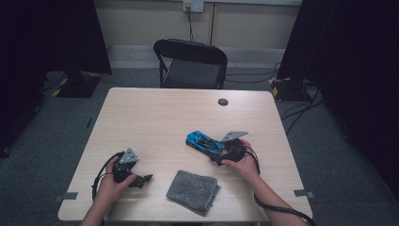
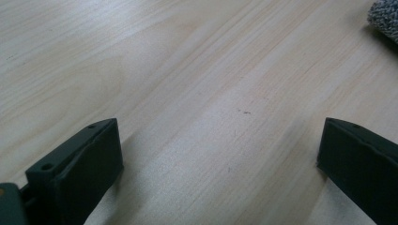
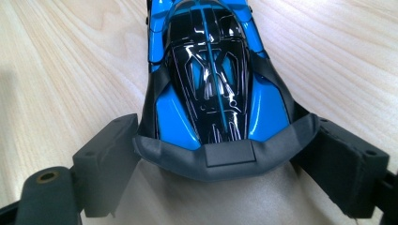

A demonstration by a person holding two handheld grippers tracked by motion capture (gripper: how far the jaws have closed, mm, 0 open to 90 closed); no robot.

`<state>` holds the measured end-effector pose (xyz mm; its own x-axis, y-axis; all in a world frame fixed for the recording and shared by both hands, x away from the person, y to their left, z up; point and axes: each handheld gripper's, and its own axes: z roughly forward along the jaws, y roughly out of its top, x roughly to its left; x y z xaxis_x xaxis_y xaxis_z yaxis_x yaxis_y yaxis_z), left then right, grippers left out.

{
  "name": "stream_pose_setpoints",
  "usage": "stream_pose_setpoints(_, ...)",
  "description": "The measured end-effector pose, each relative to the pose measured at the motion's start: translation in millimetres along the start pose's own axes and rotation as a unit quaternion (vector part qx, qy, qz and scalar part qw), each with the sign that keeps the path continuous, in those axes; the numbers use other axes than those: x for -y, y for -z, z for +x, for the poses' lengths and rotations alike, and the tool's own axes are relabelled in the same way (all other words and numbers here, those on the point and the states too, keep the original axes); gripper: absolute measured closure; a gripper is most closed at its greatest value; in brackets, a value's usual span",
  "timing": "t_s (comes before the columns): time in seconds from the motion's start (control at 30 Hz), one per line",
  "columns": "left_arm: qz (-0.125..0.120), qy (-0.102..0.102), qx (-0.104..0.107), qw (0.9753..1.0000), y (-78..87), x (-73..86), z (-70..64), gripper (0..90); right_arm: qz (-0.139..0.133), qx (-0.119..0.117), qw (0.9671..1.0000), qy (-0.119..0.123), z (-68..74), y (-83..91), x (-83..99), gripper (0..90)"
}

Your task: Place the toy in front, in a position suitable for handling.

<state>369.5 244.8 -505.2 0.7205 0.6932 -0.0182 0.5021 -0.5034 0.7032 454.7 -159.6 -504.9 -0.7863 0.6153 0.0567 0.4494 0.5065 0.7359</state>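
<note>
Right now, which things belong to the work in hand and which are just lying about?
In hand:
- blue toy car, its end between the jaws of the right gripper
- grey cloth, near the left gripper, which is open over bare table

Lying about:
- black chair beyond the table

Glossy blue and black plastic on the toy car (image 3: 213,79), mirror-bright with sharp reflections along the roof, edged at the near end by a matt grey bumper. Pale wood-grain laminate across the surface (image 1: 155,117), smooth with a faint sheen; coarse, nubbly grey cloth (image 1: 193,190) lying on it. Matt black plastic, slightly grainy, on the jaws of the right tool (image 3: 230,161) and the left tool (image 2: 213,164), dull grey metal on the three-cornered plates.
</note>
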Motion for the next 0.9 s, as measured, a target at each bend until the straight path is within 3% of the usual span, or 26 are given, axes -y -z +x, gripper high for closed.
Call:
stream_pose_setpoints(0.1, 0.000, 0.000, -0.001, 1.0000, 0.0, 0.1, -0.1, 0.0, 0.007, 0.013, 0.9997, 0.018, 3.3, -2.2, -1.1, 14.7)
stream_pose_setpoints(0.4, -0.001, 0.002, -0.001, 1.0000, 0.0, 0.2, -0.4, 0.0, 0.007, 0.015, 0.9997, 0.020, 4.8, -3.6, -2.1, 15.1)
stream_pose_setpoints(0.6, -0.001, 0.002, -0.001, 1.0000, 0.0, 0.2, -0.4, 0.0, 0.000, 0.021, 0.9997, 0.011, 4.9, -2.5, -1.7, 22.5)
stream_pose_setpoints(0.9, -0.001, 0.005, 0.002, 1.0000, -0.2, 0.4, -0.6, 0.0, -0.002, 0.019, 0.9998, 0.011, 4.7, -2.4, -1.7, 23.5)
